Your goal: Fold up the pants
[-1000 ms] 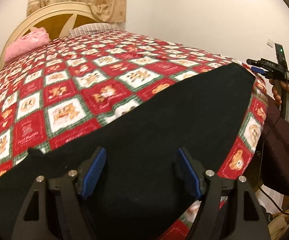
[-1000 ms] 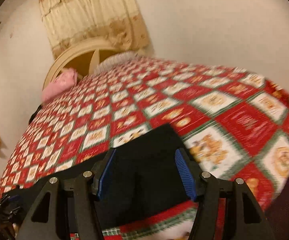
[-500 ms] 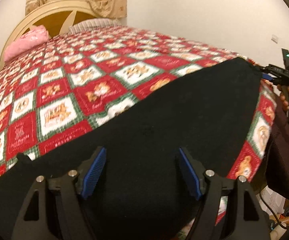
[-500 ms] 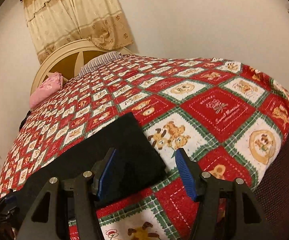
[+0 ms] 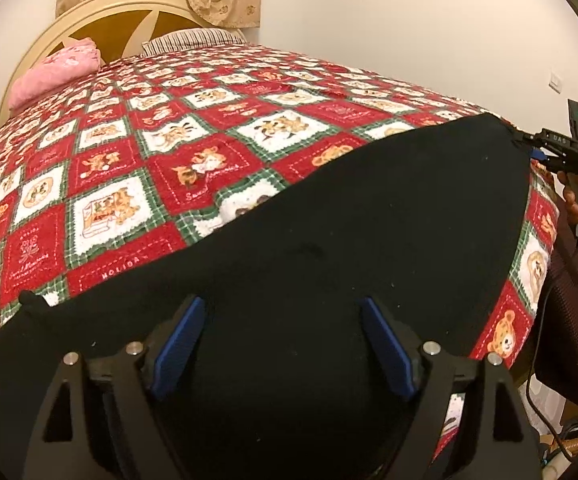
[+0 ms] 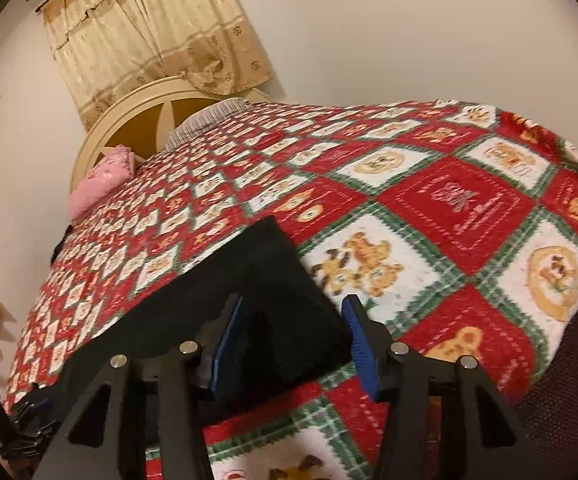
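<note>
Left wrist view shows my left gripper [image 5: 281, 344] with jaws spread wide, just opened further, nothing pinched; the black pants [image 5: 329, 240] lie flat on the quilt [image 5: 109, 184] under and ahead of both fingers. On the right wrist view, my right gripper [image 6: 289, 344] has just been closing but its jaws stand apart, the pants' end corner between them, unclamped. I judge I'm setting up the first fold: next, clamp both near edges, then lift and carry them over.

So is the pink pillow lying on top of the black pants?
No, the pink pillow sits far off by the headboard, while the black pants lie at the bed's near edge.
</note>
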Tool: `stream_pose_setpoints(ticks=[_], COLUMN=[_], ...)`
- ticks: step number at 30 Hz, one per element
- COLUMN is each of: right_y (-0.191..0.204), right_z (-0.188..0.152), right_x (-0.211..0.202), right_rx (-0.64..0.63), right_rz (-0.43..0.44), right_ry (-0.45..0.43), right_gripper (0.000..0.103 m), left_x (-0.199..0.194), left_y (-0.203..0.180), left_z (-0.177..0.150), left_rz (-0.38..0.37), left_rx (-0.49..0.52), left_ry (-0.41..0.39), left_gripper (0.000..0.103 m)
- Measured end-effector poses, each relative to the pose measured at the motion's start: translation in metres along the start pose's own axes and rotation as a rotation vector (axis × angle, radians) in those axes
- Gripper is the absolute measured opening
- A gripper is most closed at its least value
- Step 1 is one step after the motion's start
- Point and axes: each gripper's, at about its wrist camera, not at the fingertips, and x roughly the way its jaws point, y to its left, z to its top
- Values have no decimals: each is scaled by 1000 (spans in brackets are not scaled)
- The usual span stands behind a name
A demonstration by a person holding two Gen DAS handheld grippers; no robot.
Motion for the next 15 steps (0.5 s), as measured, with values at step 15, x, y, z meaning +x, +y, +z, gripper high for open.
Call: stream_pose_setpoints(ticks=[15], right_y=[6], right_z=[-5], right_x=[1], right_rx=[-52], right_rz=[-13], right_ry=[-10], right_gripper=[52], left_x=[-14], left_y=[4], left_z=[0], left_rz=[25], left_rx=[-11], left_ry=[-19], left_gripper=[89])
